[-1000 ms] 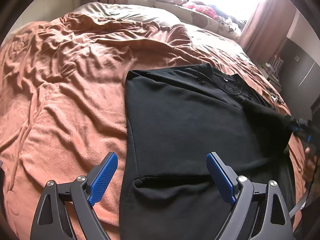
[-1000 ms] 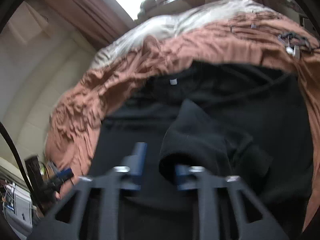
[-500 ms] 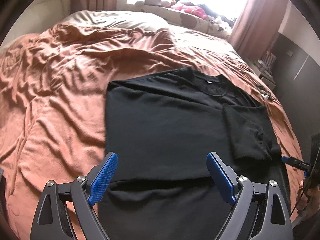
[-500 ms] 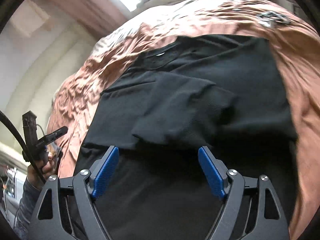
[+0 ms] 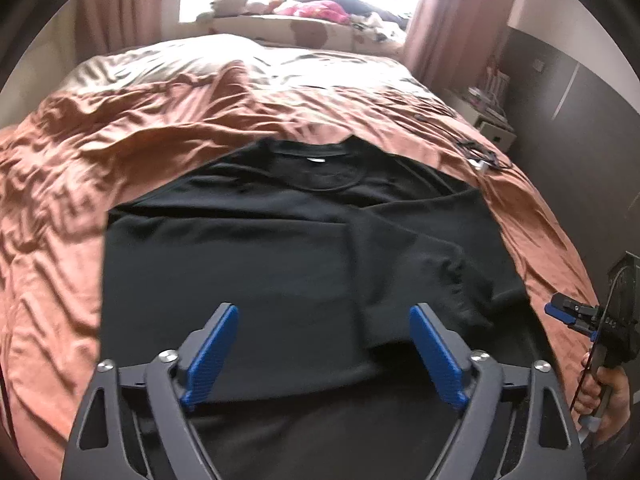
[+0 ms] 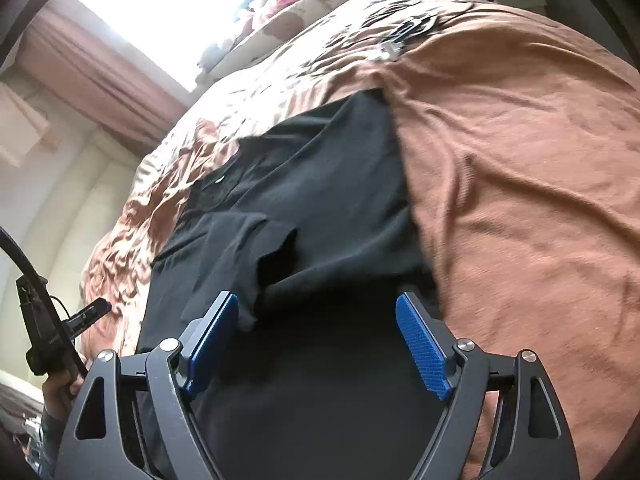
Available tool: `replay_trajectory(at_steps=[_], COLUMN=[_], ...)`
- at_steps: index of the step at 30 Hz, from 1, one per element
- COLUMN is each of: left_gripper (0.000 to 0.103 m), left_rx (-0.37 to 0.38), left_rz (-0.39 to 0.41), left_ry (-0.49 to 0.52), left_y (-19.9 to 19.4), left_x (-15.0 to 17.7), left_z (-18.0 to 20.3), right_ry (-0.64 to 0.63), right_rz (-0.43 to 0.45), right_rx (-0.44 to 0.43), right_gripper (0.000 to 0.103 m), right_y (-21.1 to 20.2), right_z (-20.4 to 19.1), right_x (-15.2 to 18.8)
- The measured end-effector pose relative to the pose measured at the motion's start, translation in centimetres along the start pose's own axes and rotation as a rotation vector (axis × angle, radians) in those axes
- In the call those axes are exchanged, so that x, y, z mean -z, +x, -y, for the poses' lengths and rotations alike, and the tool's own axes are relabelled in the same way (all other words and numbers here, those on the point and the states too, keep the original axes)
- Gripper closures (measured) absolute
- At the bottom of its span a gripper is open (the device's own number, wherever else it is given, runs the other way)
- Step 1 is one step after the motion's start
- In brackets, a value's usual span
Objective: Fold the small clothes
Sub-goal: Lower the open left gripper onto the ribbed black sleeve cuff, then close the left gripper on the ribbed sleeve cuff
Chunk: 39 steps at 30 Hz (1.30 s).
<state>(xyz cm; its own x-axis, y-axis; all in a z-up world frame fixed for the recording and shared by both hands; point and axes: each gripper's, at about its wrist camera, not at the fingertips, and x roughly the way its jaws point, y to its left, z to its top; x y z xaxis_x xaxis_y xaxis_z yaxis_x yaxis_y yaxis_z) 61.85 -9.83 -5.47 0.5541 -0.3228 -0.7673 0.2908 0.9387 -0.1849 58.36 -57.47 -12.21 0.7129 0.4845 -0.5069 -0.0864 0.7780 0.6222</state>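
Observation:
A black T-shirt lies flat on a rust-coloured blanket, collar toward the window. Its right sleeve is folded in over the body. My left gripper hovers over the shirt's lower half; its jaws are closing but stand wide, with nothing pinched between them. In the right wrist view the folded sleeve lies just ahead of my right gripper, which is over the shirt's right side, jaws closing slightly, empty. Each gripper shows at the other view's edge, held by a hand.
The blanket covers the whole bed. A tangled cable lies on it beyond the shirt's right shoulder. Soft toys line the windowsill behind. A nightstand and dark cupboards stand to the right.
My right gripper let go of the sleeve, which now lies folded over the shirt, and drew back toward the shirt's right side. The left gripper slid right over the shirt.

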Motion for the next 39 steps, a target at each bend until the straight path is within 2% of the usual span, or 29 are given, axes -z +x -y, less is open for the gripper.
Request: replay_trajectory(at_steps=[4, 10, 14, 16, 18, 22, 25, 31, 39], left_gripper=[0.027, 0.033, 0.033, 0.035, 0.04, 0.046, 0.047, 0.046, 0.046], left_rx=[0.034, 0.062, 0.071, 0.084, 0.092, 0.109, 0.106, 0.043, -0.109], left_rz=[-0.021, -0.037, -0.058, -0.067, -0.078, -0.102, -0.12, -0.181, -0.242], left_ry=[0.029, 0.064, 0.123, 0.143, 0.155, 0.168, 0.184, 0.207, 0.236], left_y=[2.0, 4.2, 5.7, 6.6, 7.5, 9.2, 10.5, 13.8, 17.3], left_x=[-0.9, -1.5, -1.5, -1.5, -1.5, -1.4, -1.4, -1.5, -0.9], left_z=[3.5, 7.4, 10.4, 11.9, 13.3, 15.6, 17.2, 19.5, 20.2], right_ry=[0.031, 0.046, 0.062, 0.077, 0.085, 0.092, 0.099, 0.098, 0.089], right_rz=[0.029, 0.047, 0.037, 0.016, 0.002, -0.009, -0.012, -0.018, -0.008], right_rx=[0.016, 0.035, 0.036, 0.039, 0.036, 0.035, 0.038, 0.019, 0.033], right_gripper=[0.035, 0.038, 0.043, 0.051, 0.055, 0.056, 0.056, 0.056, 0.056], right_y=[-1.5, -3.1, -2.7, -2.2, -2.0, -2.3, -2.6, -2.6, -2.8], right_z=[1.9, 3.6, 4.5, 4.8, 5.0, 5.2, 5.5, 5.5, 5.8], right_x=[0.6, 0.9, 1.1, 1.3, 1.3, 1.4, 1.4, 0.9, 0.8])
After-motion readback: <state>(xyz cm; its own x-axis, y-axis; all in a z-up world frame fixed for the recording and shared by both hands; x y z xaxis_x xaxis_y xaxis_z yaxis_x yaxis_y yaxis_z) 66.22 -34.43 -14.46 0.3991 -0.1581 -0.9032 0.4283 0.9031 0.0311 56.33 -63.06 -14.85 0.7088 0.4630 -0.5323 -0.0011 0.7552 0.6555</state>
